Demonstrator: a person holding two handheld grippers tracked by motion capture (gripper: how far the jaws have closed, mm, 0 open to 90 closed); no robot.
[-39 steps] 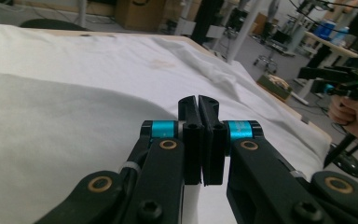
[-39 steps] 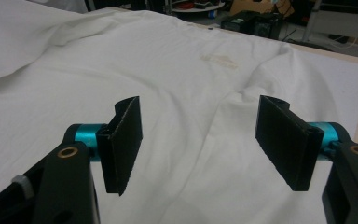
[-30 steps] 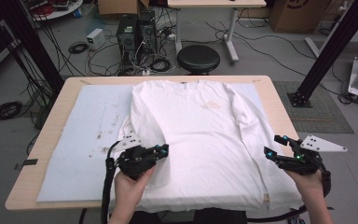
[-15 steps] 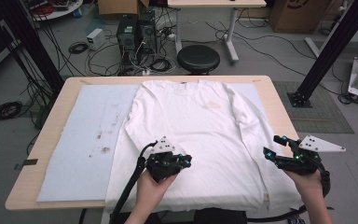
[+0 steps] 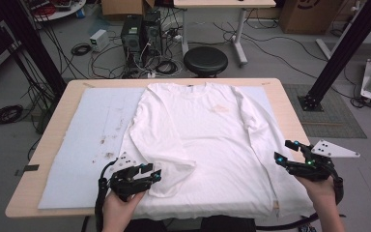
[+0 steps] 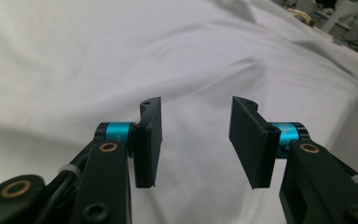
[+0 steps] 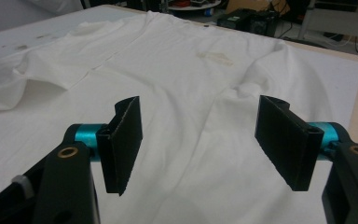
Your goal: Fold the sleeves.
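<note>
A white long-sleeved shirt (image 5: 217,130) lies flat, collar away from me, on a pale mat (image 5: 87,140). Its left sleeve (image 5: 166,159) is folded inward over the body, the cuff end resting near the front hem. My left gripper (image 5: 150,174) sits just left of that cuff. Its jaws have just been opening and, in the left gripper view, the gripper (image 6: 196,103) stands open over white cloth (image 6: 121,56) with nothing between the pads. My right gripper (image 5: 286,151) hovers at the shirt's right edge, and in its own view it (image 7: 200,102) is open over the shirt (image 7: 191,70).
The mat covers a wooden table (image 5: 290,111); dark stains (image 5: 107,145) mark the mat left of the shirt. Beyond the far edge stand a black stool (image 5: 205,60), computer cases (image 5: 140,31) and floor cables. A black frame post (image 5: 338,53) rises at the right.
The left gripper carried the sleeve rightward over the shirt, let it go, and drew back left toward the near edge with its jaws now apart. The right gripper kept still.
</note>
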